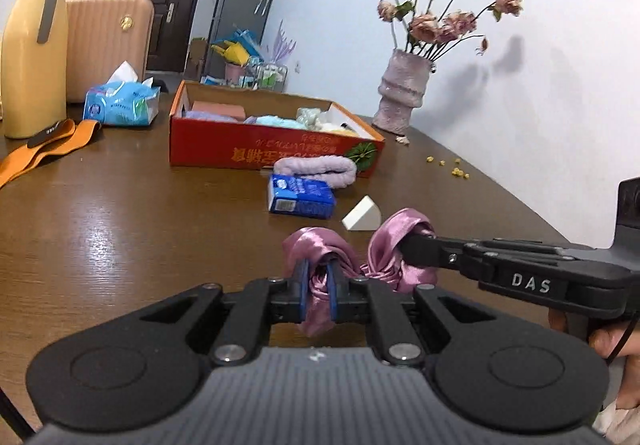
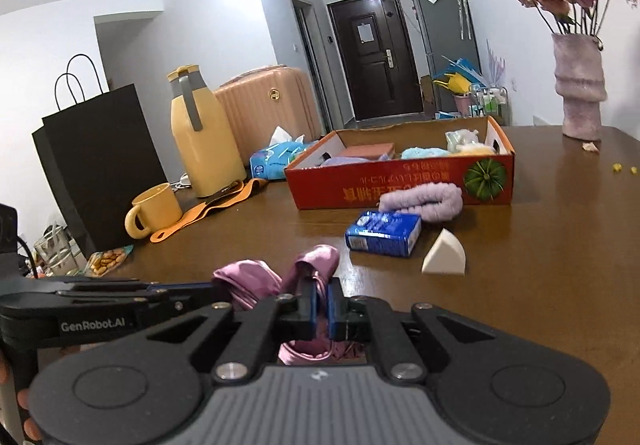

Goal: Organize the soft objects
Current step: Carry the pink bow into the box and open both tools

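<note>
Both grippers, left (image 1: 319, 281) and right (image 2: 320, 301), jaws clamped on pink satin scrunchie (image 1: 384, 253). Red cardboard box (image 1: 276, 153) mid-worktop holds pastel soft items, possibly sponges.

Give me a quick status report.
Left gripper and right gripper both shut on pink satin cloth. Red box ahead; blue pack, white wedge between.

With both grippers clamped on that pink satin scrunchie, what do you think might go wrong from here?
1. The left gripper and right gripper both pinch the pink satin scrunchie; pulling apart might overstretch it, or the slick fabric may slip free.
2. The blue carton and white wedge sponge lie between the grippers and the red box; a low carry could knock them.
</note>
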Demonstrator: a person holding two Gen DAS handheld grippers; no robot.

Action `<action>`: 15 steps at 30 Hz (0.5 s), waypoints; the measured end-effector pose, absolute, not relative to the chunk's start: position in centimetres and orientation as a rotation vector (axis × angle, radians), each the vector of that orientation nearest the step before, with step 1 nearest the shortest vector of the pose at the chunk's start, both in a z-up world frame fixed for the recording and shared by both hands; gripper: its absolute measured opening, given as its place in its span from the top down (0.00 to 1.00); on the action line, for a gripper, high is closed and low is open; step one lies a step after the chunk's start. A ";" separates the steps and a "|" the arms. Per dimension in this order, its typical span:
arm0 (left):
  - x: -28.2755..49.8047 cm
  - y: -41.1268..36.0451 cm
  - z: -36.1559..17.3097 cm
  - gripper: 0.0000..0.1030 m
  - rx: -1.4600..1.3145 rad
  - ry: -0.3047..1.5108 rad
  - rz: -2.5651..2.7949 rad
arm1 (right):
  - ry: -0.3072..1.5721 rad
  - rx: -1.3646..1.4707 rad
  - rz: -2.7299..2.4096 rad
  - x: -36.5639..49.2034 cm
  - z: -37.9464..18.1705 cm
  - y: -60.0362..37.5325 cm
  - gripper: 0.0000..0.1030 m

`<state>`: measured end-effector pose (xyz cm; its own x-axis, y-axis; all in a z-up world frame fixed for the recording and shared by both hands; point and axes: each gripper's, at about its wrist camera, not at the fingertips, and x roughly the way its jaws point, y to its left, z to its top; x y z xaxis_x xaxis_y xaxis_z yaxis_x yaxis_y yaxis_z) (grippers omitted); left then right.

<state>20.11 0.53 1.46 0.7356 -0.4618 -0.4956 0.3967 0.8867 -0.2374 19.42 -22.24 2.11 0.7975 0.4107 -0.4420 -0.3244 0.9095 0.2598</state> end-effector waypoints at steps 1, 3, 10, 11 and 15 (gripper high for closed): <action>19.8 0.5 1.6 0.90 -0.114 0.566 -0.474 | 0.507 0.174 0.396 19.1 2.1 -22.3 0.95; 19.5 0.4 2.0 0.90 -0.108 0.556 -0.471 | 0.492 0.174 0.396 18.5 2.2 -22.3 0.95; 21.0 0.5 3.4 0.90 -0.115 0.504 -0.497 | 0.465 0.185 0.401 19.3 3.1 -22.3 0.95; 21.7 0.6 4.0 0.90 -0.114 0.487 -0.505 | 0.456 0.184 0.403 19.8 3.5 -22.3 0.95; 26.1 0.8 7.3 0.91 -0.107 0.408 -0.518 | 0.395 0.144 0.430 23.5 6.5 -21.9 0.95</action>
